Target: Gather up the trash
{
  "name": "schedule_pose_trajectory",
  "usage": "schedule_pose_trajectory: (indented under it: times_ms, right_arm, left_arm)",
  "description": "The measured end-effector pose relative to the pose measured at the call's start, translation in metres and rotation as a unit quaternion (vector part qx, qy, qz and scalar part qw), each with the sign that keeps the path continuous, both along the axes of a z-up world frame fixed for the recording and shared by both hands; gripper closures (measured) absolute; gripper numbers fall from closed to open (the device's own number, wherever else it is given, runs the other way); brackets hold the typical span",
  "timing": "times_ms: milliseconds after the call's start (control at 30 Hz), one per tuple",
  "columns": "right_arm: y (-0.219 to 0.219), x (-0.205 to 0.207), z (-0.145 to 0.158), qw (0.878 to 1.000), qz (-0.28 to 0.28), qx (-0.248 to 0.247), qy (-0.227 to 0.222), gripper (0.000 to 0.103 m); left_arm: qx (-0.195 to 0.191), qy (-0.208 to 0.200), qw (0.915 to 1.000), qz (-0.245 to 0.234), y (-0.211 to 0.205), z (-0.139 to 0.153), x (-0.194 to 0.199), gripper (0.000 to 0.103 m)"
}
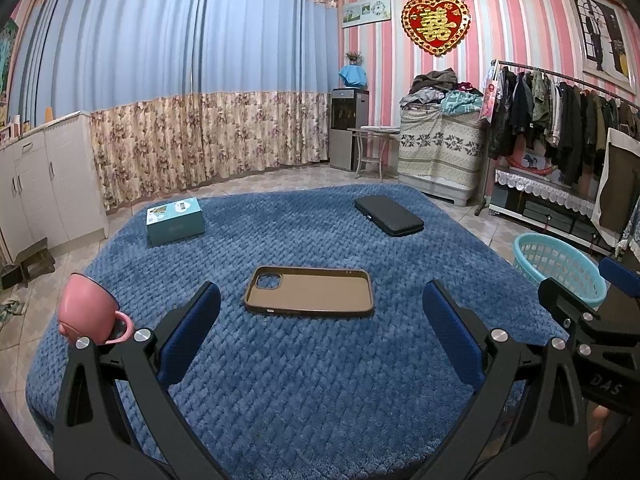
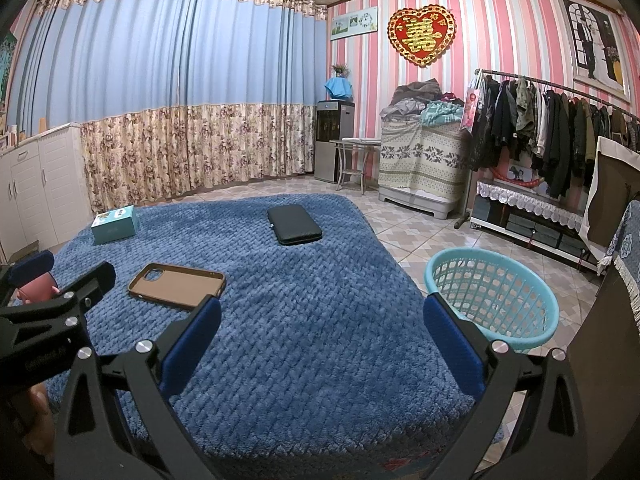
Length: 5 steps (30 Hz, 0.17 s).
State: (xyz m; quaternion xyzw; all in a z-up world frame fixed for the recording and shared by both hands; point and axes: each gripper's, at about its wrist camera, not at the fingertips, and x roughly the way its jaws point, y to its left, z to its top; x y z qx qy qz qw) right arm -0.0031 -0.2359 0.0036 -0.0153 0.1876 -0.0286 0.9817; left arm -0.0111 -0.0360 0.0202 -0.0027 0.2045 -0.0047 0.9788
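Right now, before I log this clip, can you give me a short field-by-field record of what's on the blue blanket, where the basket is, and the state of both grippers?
surface: blue quilted plush blanket
centre item: brown phone case, lying flat, inside up, empty
far left item: teal cardboard box
far right item: black rectangular zip case
left edge item: pink ceramic mug, tipped over
bin: turquoise plastic lattice basket, on the tiled floor beside the blanket, looks empty
left gripper: open, holding nothing
right gripper: open, holding nothing
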Motion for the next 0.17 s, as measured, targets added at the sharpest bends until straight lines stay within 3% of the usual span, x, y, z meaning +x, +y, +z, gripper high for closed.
schedule_pose_trajectory:
  times_ms: [167]
  right_arm:
    - [0.0000, -0.0003, 0.0006, 1.000, 0.000, 0.000, 0.000, 0.004]
  left_arm:
    - [0.002, -0.001, 1.0000, -0.001, -0.0001, 0.0006, 0.0004, 0.005]
